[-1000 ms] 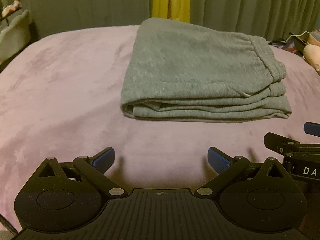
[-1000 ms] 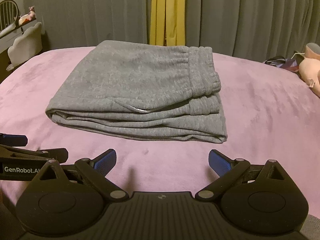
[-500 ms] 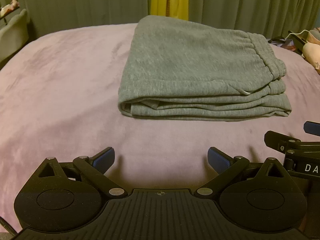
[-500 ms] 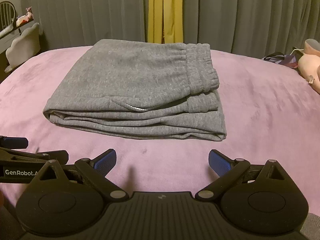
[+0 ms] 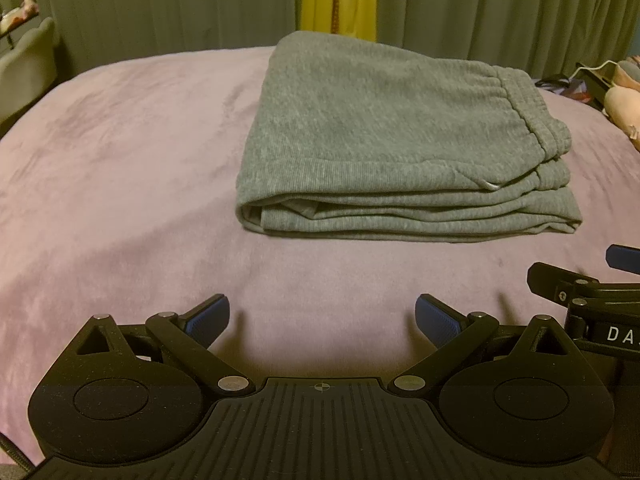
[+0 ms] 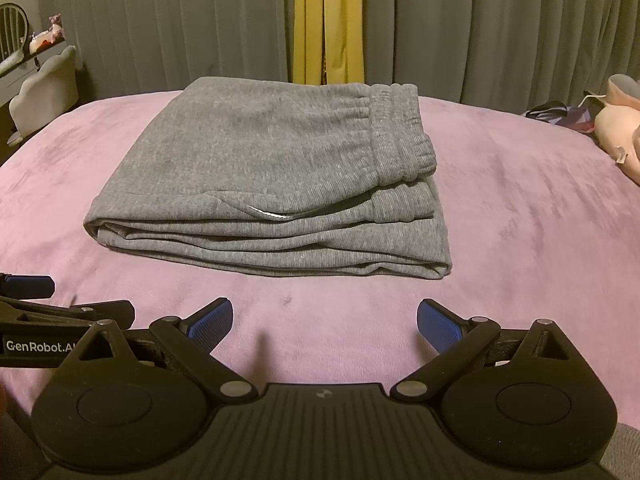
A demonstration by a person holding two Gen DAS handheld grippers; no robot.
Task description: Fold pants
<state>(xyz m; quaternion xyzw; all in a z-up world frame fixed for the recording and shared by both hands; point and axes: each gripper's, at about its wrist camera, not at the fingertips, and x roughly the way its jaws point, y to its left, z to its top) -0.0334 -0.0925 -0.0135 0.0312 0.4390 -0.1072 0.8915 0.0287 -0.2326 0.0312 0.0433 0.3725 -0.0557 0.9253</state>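
The grey pants (image 5: 392,140) lie folded in a flat stack on the pink blanket (image 5: 120,168), waistband to the right. They also show in the right wrist view (image 6: 276,184). My left gripper (image 5: 322,320) is open and empty, held above the blanket well short of the pants' near edge. My right gripper (image 6: 325,322) is open and empty, also short of the near edge. Each gripper shows at the edge of the other's view: the right one (image 5: 592,292) and the left one (image 6: 48,308).
Grey curtains with a yellow strip (image 6: 328,20) hang behind the bed. A pink soft toy (image 6: 616,132) and dark items lie at the right edge of the blanket (image 6: 520,216). A pale chair back (image 6: 44,88) stands at the far left.
Both grippers have drawn back a little and risen; the pants sit a bit farther away in both views. The pants have not moved. Both grippers stay open.
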